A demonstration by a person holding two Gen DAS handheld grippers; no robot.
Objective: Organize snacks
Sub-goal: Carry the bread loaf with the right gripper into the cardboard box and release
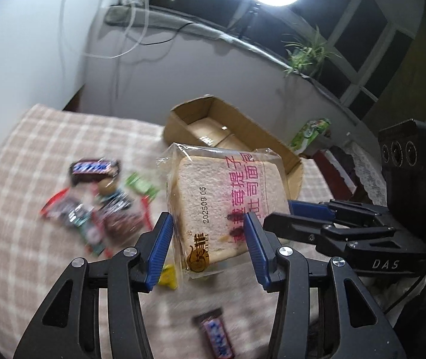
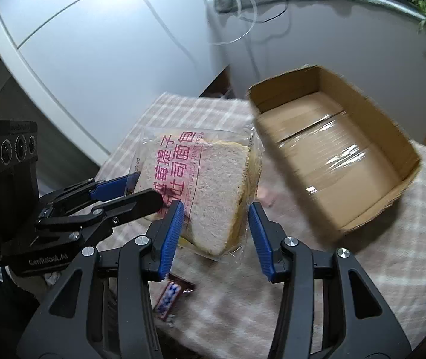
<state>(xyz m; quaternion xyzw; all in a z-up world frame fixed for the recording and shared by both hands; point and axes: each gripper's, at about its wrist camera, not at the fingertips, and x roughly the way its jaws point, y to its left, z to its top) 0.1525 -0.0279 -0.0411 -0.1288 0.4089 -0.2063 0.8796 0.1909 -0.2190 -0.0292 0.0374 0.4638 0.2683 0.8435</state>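
A wrapped slice of toast bread [image 1: 221, 197] with pink print hangs in the air above the checked tablecloth [image 1: 33, 155]. Both grippers hold it. My left gripper [image 1: 208, 233] has its blue pads on the packet's two sides. My right gripper [image 2: 215, 227] grips the same bread packet [image 2: 210, 185] from the opposite side. In the left wrist view the right gripper [image 1: 278, 212] comes in from the right. In the right wrist view the left gripper [image 2: 141, 185] comes in from the left. An open, empty cardboard box [image 2: 326, 149] stands just beyond the bread, also visible in the left wrist view [image 1: 180, 125].
Several snack bars and packets [image 1: 99, 197] lie in a pile on the cloth at the left. A Snickers-type bar [image 1: 217, 335] lies below the grippers and also shows in the right wrist view [image 2: 169, 299]. A small yellow packet [image 1: 169, 278] lies under the bread. A green carton [image 1: 308, 134] stands behind the box.
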